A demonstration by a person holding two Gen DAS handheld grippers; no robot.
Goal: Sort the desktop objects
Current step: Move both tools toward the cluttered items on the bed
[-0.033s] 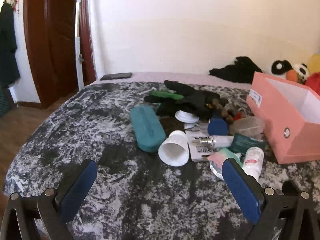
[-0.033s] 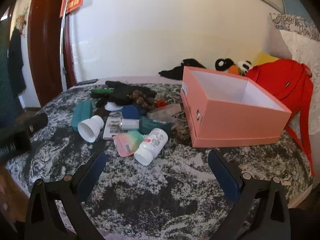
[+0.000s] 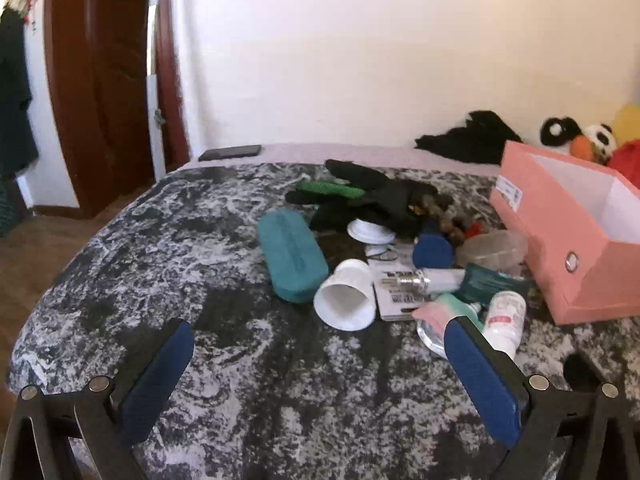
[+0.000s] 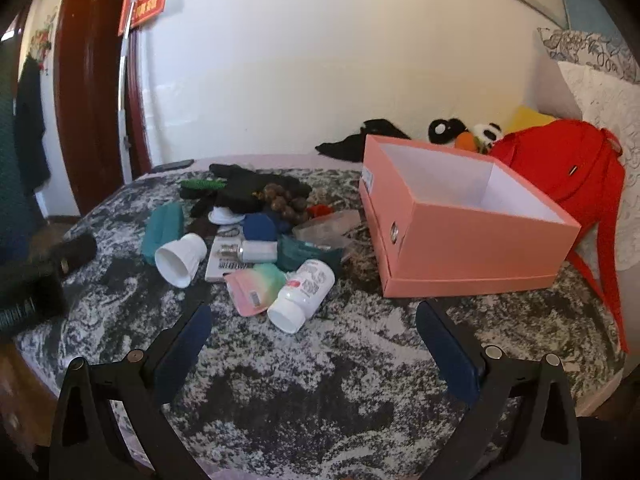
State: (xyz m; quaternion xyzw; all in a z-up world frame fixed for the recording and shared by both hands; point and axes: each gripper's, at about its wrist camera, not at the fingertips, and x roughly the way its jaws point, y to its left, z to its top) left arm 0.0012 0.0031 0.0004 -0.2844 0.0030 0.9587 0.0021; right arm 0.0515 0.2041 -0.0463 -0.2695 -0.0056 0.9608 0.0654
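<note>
A pile of small objects lies on the marbled black-and-white cover (image 3: 240, 360): a teal case (image 3: 290, 258), a tipped white cup (image 3: 346, 300), a white pill bottle (image 4: 302, 294), a pink-green pouch (image 4: 252, 286), a small silver-capped bottle (image 4: 254, 251), a blue round thing (image 3: 432, 250), black gloves (image 3: 380, 196). An open, empty pink box (image 4: 460, 216) stands right of the pile. My left gripper (image 3: 318, 334) is open and empty, in front of the pile. My right gripper (image 4: 312, 322) is open and empty, just in front of the pill bottle.
A red bag (image 4: 560, 164) leans behind the box. Plush toys (image 4: 464, 132) and black cloth (image 4: 360, 140) lie by the wall. A phone (image 3: 230, 153) lies at the far edge. A door (image 3: 100, 80) stands left. The left gripper's body (image 4: 28, 280) shows at left.
</note>
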